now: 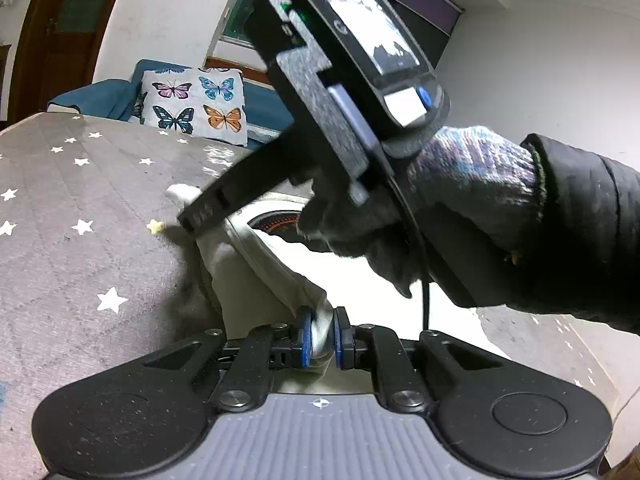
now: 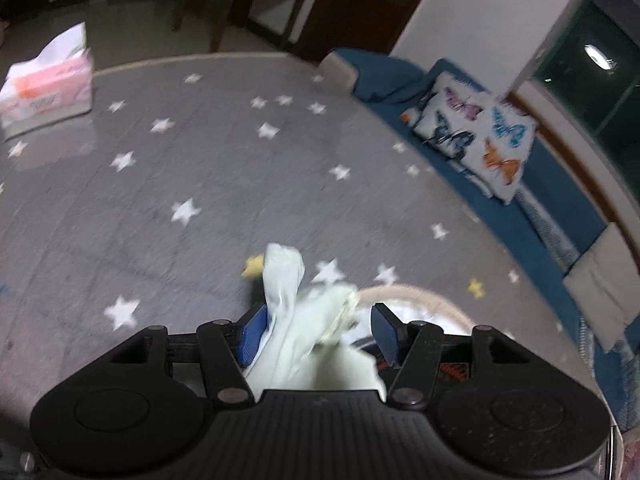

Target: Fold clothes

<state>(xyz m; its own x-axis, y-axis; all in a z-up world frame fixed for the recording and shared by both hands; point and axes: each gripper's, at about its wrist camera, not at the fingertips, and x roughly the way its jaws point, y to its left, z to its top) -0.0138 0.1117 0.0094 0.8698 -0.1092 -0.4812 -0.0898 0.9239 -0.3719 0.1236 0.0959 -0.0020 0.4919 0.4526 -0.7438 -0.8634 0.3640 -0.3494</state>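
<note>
Black tongs (image 1: 320,338), blue pads (image 1: 306,336), knit glove (image 1: 472,176)

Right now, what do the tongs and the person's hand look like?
Left tongs and right tongs: black linkage arms, blue ribbed pads, grey ridged bodies. The right unit carries a lit screen and a thin black cable. The hand wears a mottled knit glove and a black jacket sleeve.

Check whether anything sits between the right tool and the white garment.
Nothing visible does: the white garment already lies between the open right tool blue pads, touching its left pad. The left tool is shut on it.
</note>
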